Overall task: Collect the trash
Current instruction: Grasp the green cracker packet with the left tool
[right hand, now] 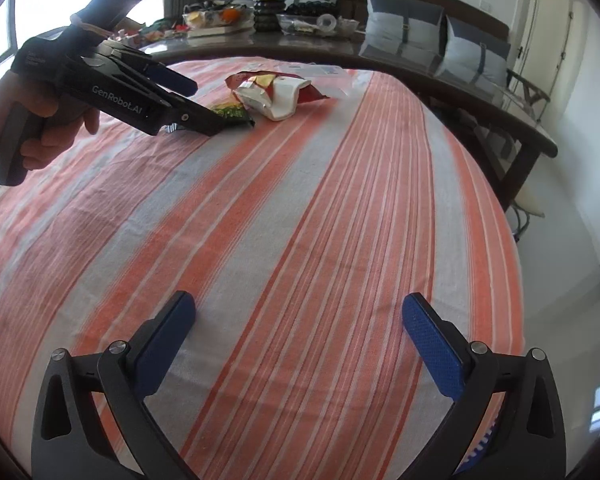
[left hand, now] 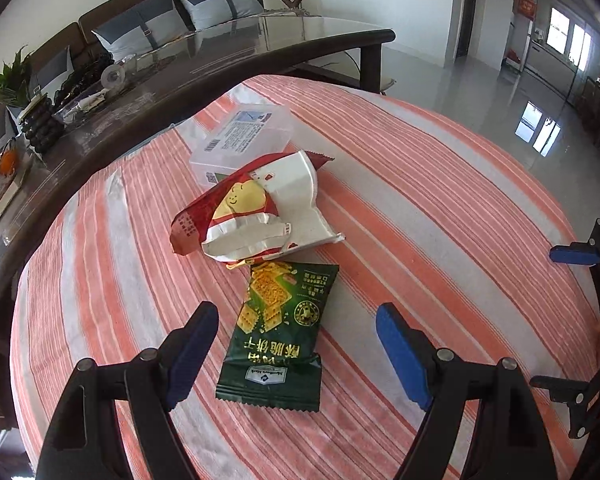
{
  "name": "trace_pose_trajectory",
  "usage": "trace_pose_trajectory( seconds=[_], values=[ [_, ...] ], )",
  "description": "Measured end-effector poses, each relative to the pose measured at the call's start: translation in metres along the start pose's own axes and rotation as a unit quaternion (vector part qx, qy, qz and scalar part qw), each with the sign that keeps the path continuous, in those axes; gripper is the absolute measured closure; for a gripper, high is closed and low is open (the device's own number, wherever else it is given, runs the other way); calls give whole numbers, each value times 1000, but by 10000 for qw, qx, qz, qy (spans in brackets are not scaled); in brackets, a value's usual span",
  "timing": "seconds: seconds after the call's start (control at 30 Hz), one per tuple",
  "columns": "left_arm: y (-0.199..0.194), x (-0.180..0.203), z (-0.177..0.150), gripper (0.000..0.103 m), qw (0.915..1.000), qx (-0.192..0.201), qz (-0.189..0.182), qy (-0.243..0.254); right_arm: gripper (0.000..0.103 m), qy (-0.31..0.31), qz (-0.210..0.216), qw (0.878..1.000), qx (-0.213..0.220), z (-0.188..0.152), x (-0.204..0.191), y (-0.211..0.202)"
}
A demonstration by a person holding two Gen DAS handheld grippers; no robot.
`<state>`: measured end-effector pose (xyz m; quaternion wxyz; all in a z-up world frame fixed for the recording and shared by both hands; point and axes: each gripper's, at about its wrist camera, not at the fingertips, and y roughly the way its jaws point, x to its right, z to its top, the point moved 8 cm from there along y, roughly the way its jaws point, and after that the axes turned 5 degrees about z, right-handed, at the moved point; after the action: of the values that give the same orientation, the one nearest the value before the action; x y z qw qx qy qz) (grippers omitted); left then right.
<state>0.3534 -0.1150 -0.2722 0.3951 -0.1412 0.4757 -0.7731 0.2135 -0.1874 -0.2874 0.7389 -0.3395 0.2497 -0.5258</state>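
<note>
Striped cloth [left hand: 420, 184], green wrapper [left hand: 278, 334] between jaws

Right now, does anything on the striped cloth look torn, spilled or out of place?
The red and white wrapper is torn open and crumpled, resting against the clear plastic box. The green cracker packet lies flat between the fingers of the open left gripper. Nothing has spilled onto the cloth.

Right gripper [right hand: 298, 334] hangs over the striped tablecloth [right hand: 300, 208], jaws spread wide, nothing between them. Far left, a hand [right hand: 40, 128] holds the left gripper [right hand: 204, 102], pointed down at a green snack packet [right hand: 234, 114]. Just beside the packet lies a torn red-and-white wrapper [right hand: 278, 94]. Dark table [right hand: 380, 54] behind.
</note>
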Motion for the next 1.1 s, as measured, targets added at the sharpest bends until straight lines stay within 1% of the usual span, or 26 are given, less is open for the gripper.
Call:
trace_pose_trajectory(
  seconds=[0.1, 0.2, 0.27, 0.3, 0.33, 0.4, 0.43, 0.53, 0.63, 0.7, 0.73, 0.83, 0.9, 0.97, 1.07, 1.1],
  values=[
    [13, -1, -3, 20, 9999, -134, -81, 14, 1, 2, 6, 10000, -2, 1, 0, 1],
    [14, -7, -4, 20, 9990, -19, -335, -283, 1, 2, 7, 10000, -1, 1, 0, 1],
    [11, -8, -6, 27, 9981, 84, -471, -389, 1, 3, 6, 10000, -1, 1, 0, 1],
    [11, -9, -8, 44, 9983, 118, -422, -381, 1, 3, 6, 10000, -1, 1, 0, 1],
    [8, -9, -9, 55, 9986, 181, -337, -358, 1, 4, 7, 10000, -3, 1, 0, 1],
    [3, -12, -12, 59, 9975, 203, -390, -545, 1, 6, 10, 10000, -5, 1, 0, 1],
    [0, -15, -15, 60, 9972, 223, -330, -634, 0, 9, 12, 10000, -8, 1, -1, 1],
    [-12, -23, -30, 60, 9959, 272, -46, -859, 0, 12, 15, 10000, -13, 1, -2, 2],
    [-29, -33, -53, 60, 9916, 233, 244, -1252, 0, 13, 19, 10000, -12, 1, -2, 2],
    [-40, -40, -69, 60, 9885, 193, 500, -1416, 0, 13, 20, 10000, -12, 1, -2, 2],
    [-45, -43, -76, 60, 9864, 195, 592, -1522, 0, 12, 21, 10000, -13, 1, -1, 2],
    [-59, -52, -97, 60, 9781, 238, 716, -1941, 0, 13, 21, 10000, -13, 1, -1, 2],
    [-65, -56, -108, 60, 9730, 281, 924, -2097, 0, 15, 25, 10000, -13, 1, -2, 2],
    [-68, -56, -116, 58, 9688, 314, 1037, -2227, 0, 14, 25, 10000, -12, 1, -1, 2],
    [-65, -54, -122, 43, 9654, 281, 1095, -2349, 0, 15, 26, 10000, -10, 1, -1, 2],
    [-63, -54, -124, 35, 9648, 260, 1103, -2374, 0, 20, 29, 10000, -8, 1, -1, 2]
  ],
)
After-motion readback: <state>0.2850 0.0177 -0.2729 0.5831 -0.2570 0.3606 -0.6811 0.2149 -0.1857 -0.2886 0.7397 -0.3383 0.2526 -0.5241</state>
